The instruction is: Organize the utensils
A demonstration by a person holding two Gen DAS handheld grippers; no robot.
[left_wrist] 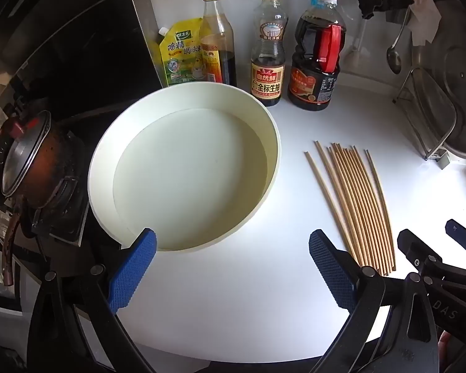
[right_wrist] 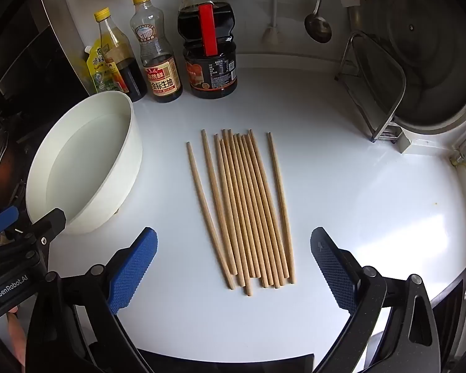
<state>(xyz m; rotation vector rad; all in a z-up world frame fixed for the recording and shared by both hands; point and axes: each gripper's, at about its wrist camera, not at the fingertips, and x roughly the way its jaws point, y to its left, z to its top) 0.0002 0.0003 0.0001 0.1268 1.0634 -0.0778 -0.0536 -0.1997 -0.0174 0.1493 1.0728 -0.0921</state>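
Observation:
Several wooden chopsticks (right_wrist: 248, 208) lie side by side on the white counter, also in the left wrist view (left_wrist: 357, 205). A round cream tray (left_wrist: 183, 168) with a low wall stands empty to their left; it shows in the right wrist view (right_wrist: 84, 161) too. My left gripper (left_wrist: 233, 267) is open and empty just in front of the tray's near rim. My right gripper (right_wrist: 233, 267) is open and empty, hovering just short of the chopsticks' near ends. The right gripper's body shows at the right edge of the left wrist view (left_wrist: 444, 267).
Three sauce bottles (right_wrist: 161, 46) and a yellow seasoning pouch (left_wrist: 180, 52) stand along the back wall. A metal rack (right_wrist: 372, 87) with a large pot lid (right_wrist: 431, 46) stands at the right. A ladle (right_wrist: 318, 25) hangs behind. A stove with a worn pot (left_wrist: 28, 161) lies left.

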